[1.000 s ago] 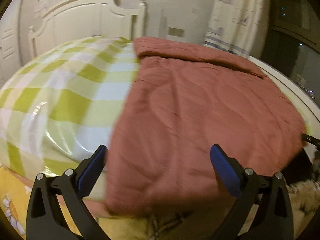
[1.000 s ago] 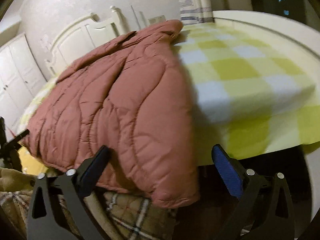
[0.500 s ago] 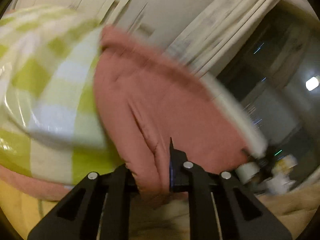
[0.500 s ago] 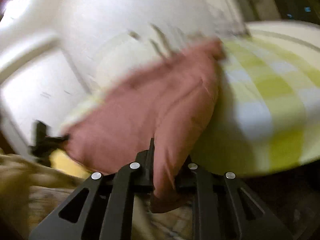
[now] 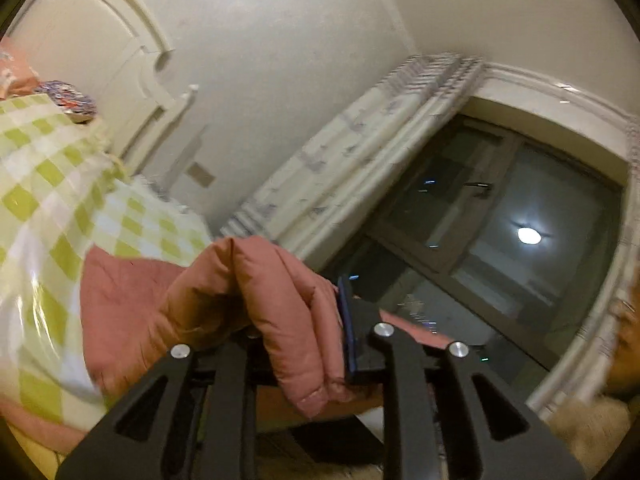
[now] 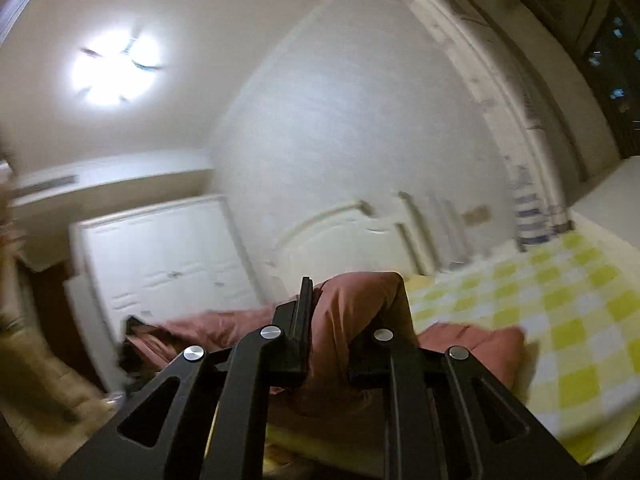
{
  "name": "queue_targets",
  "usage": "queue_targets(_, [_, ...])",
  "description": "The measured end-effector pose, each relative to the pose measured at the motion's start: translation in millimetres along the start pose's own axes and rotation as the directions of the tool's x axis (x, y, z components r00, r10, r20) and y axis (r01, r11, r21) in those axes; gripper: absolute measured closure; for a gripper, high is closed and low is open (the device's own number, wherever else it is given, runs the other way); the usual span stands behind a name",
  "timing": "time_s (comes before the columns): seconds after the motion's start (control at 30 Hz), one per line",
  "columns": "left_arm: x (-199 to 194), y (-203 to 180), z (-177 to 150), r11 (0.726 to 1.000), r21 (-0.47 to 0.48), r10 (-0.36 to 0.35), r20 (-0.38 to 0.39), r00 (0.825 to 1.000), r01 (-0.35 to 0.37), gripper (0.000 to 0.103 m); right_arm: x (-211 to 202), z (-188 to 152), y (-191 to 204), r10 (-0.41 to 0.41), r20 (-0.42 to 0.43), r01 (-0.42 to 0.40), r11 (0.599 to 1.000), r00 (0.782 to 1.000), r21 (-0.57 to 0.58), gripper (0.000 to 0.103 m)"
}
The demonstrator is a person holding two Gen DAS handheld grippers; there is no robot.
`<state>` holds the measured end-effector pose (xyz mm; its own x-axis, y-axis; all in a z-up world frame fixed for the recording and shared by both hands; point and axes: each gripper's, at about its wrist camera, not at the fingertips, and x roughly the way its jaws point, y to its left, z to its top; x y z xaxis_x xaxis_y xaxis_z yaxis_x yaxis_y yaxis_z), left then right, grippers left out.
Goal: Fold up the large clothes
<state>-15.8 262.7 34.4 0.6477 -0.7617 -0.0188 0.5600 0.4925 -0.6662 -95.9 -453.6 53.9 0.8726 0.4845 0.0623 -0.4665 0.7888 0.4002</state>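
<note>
A large rust-pink quilted jacket (image 5: 132,304) lies on a bed with a green and white check cover (image 5: 48,184). My left gripper (image 5: 296,340) is shut on a thick fold of the jacket's near edge and holds it raised, tilted up toward the window. My right gripper (image 6: 348,320) is shut on another bunched fold of the jacket (image 6: 352,300), also lifted off the bed. The rest of the jacket (image 6: 468,340) trails down behind both grippers onto the check cover (image 6: 568,320).
A white headboard (image 6: 352,240) stands at the far end of the bed. A pale curtain (image 5: 352,160) and dark window (image 5: 500,248) are on the window side. White wardrobe doors (image 6: 168,256) stand left of the bed. A patterned pillow (image 5: 68,96) lies by the headboard.
Both grippers were open near the jacket's near edge, then shut on it. They have since lifted the pinched edge up, and both views now tilt toward the wall and ceiling.
</note>
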Motion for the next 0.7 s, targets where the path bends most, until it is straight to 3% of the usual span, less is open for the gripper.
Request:
queue_targets(0.07, [33.2, 11.4, 18.8, 0.996, -0.024, 0.081, -0.018, 0.997, -0.082, 0.076, 45.2, 14.4, -18.5, -0.090, -0.048, 0.091, 0.996, 0.995, 0.018, 0.086])
queue_targets(0.13, [72.7, 36.7, 39.0, 0.982, -0.059, 0.178, -0.043, 0.983, -0.181, 0.072, 91.4, 20.8, -46.4, -0.191, -0.121, 0.200, 0.977, 0.974, 0.069, 0.086])
queue_targets(0.23, [133.7, 93.7, 61.7, 0.933, -0.146, 0.322, -0.067, 0.944, -0.328, 0.064, 161.0, 16.9, -98.5, -0.300, -0.225, 0.338, 0.928, 0.927, 0.155, 0.086])
queue_targets(0.27, [153.9, 116.1, 67.6, 0.911, -0.175, 0.365, -0.079, 0.927, -0.374, 0.059, 181.4, 9.4, -121.4, -0.326, -0.254, 0.380, 0.901, 0.911, 0.207, 0.086])
queue_targets(0.3, [179.2, 143.8, 70.2, 0.878, -0.189, 0.423, -0.119, 0.898, -0.439, 0.055, 201.1, -2.1, -144.8, -0.350, -0.299, 0.427, 0.869, 0.888, 0.252, 0.085])
queue_targets(0.33, [192.3, 163.0, 69.1, 0.862, -0.195, 0.445, -0.153, 0.882, -0.469, 0.040, 214.9, -12.4, -160.7, -0.373, -0.345, 0.470, 0.842, 0.861, 0.263, 0.085])
queue_targets(0.37, [212.1, 190.8, 62.3, 0.822, -0.192, 0.498, -0.215, 0.840, -0.536, 0.032, 230.2, -32.0, -184.4, -0.398, -0.422, 0.536, 0.794, 0.815, 0.287, 0.083])
queue_targets(0.4, [218.4, 208.6, 52.2, 0.787, -0.189, 0.542, -0.242, 0.805, -0.587, 0.031, 238.7, -47.3, -200.5, -0.399, -0.473, 0.571, 0.761, 0.785, 0.307, 0.082])
queue_targets(0.43, [223.3, 225.9, 42.6, 0.760, -0.199, 0.566, -0.264, 0.781, -0.618, 0.031, 242.9, -65.5, -218.2, -0.359, -0.507, 0.573, 0.733, 0.784, 0.367, 0.081])
queue_targets(0.47, [223.0, 242.2, 32.7, 0.757, -0.230, 0.553, -0.272, 0.787, -0.612, 0.031, 239.3, -72.0, -224.4, -0.317, -0.489, 0.542, 0.721, 0.812, 0.432, 0.081])
queue_targets(0.5, [217.5, 243.6, 32.0, 0.768, -0.251, 0.540, -0.243, 0.806, -0.589, 0.030, 232.8, -70.8, -226.0, -0.289, -0.459, 0.508, 0.714, 0.840, 0.482, 0.075])
queue_targets(0.53, [210.9, 241.0, 35.2, 0.777, -0.268, 0.530, -0.209, 0.822, -0.570, 0.025, 225.6, -70.2, -223.9, -0.269, -0.432, 0.476, 0.723, 0.861, 0.500, 0.055])
queue_targets(0.57, [204.9, 239.2, 37.4, 0.784, -0.278, 0.527, -0.173, 0.832, -0.555, 0.011, 220.2, -67.4, -220.0, -0.230, -0.388, 0.418, 0.746, 0.892, 0.518, 0.040])
queue_targets(0.6, [201.1, 239.5, 37.1, 0.779, -0.284, 0.539, -0.154, 0.828, -0.559, 0.006, 216.0, -64.8, -217.3, -0.183, -0.344, 0.352, 0.768, 0.921, 0.535, 0.016])
queue_targets(0.63, [197.6, 241.9, 37.7, 0.769, -0.303, 0.547, -0.143, 0.824, -0.563, 0.005, 209.4, -61.1, -214.0, -0.161, -0.305, 0.310, 0.781, 0.939, 0.542, 0.013])
queue_targets(0.7, [187.8, 243.4, 38.5, 0.758, -0.342, 0.555, -0.109, 0.824, -0.556, 0.005, 197.3, -55.8, -208.6, -0.177, -0.251, 0.292, 0.776, 0.952, 0.559, 0.010])
